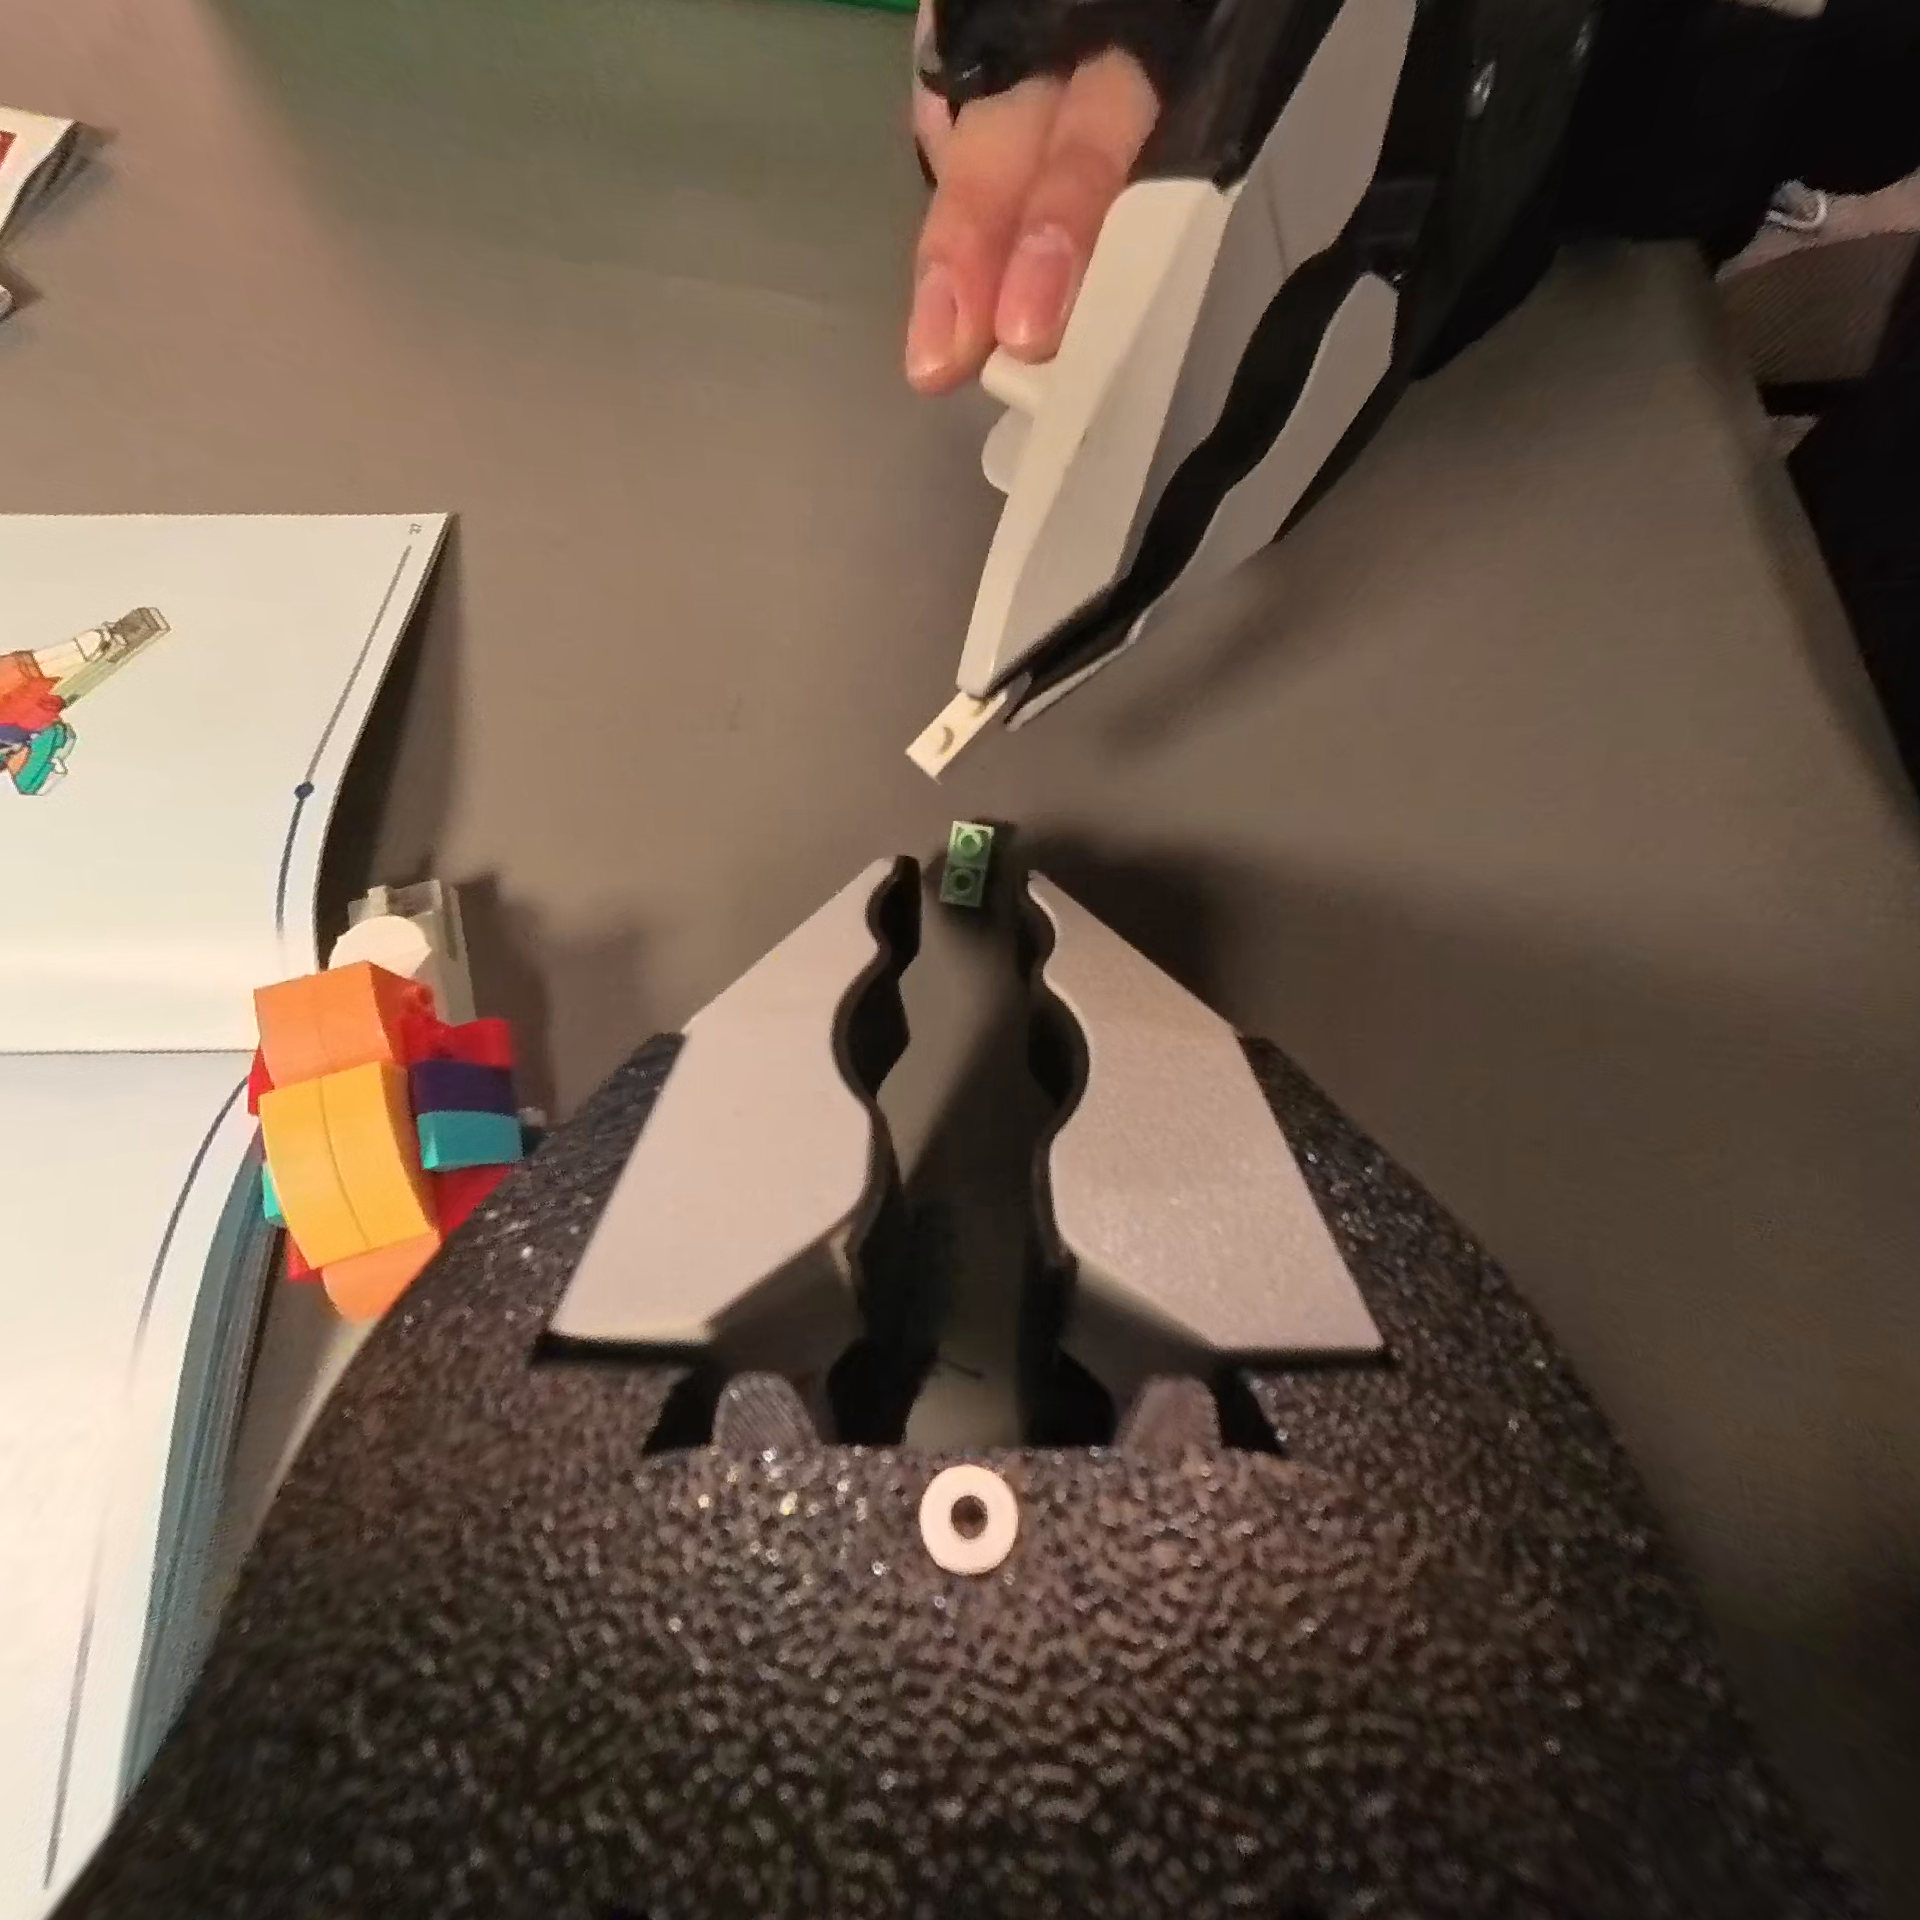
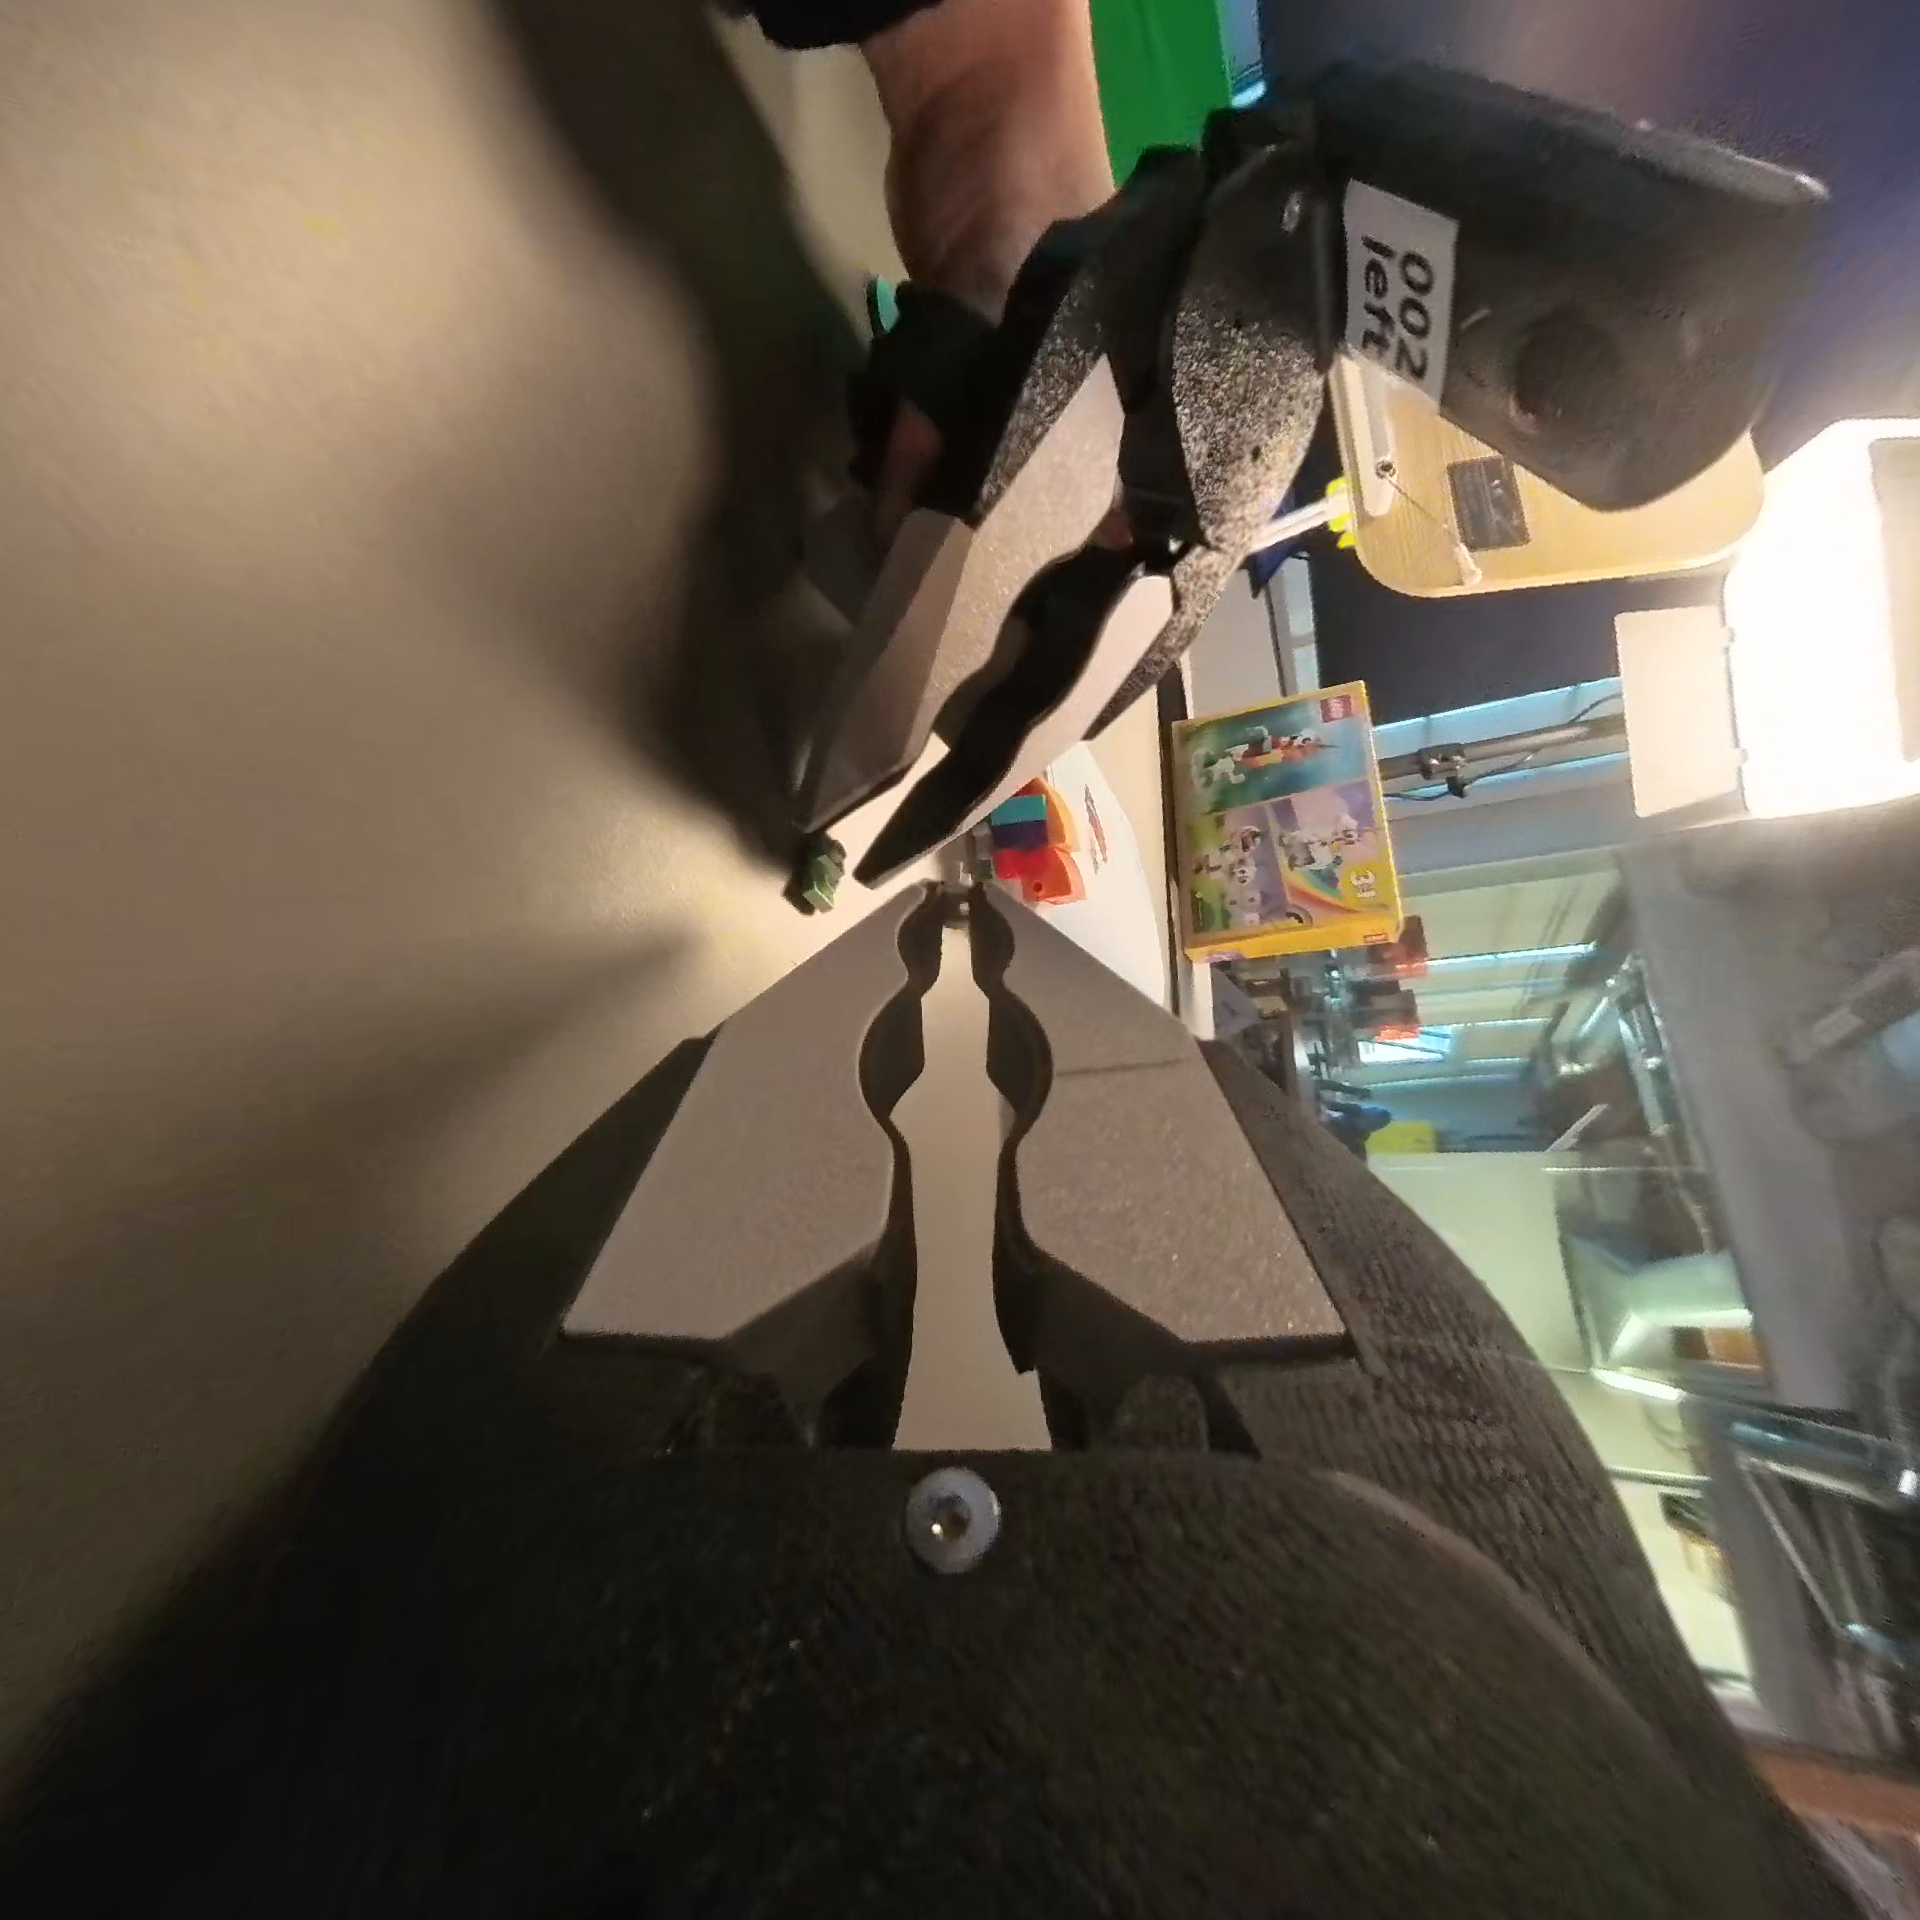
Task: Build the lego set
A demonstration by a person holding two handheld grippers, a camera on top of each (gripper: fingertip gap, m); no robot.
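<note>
Mid-build: multicoloured curved-brick lego model [image 1: 364, 1132] partly assembled beside the open instruction booklet [image 1: 197, 748]; small pieces not yet joined.

Left gripper [image 1: 971, 873] fingers parted, small green two-stud lego plate [image 1: 968, 868] on the grey table [image 1: 644, 416] right at their tips, ungripped. Right gripper [image 1: 992, 698] pinches a small white flat lego plate [image 1: 945, 743], just above and beyond the green one.

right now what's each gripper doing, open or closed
left gripper: jaws open, green brick lying between the tips, not gripped.
right gripper: jaws shut on a small white plate.
</note>
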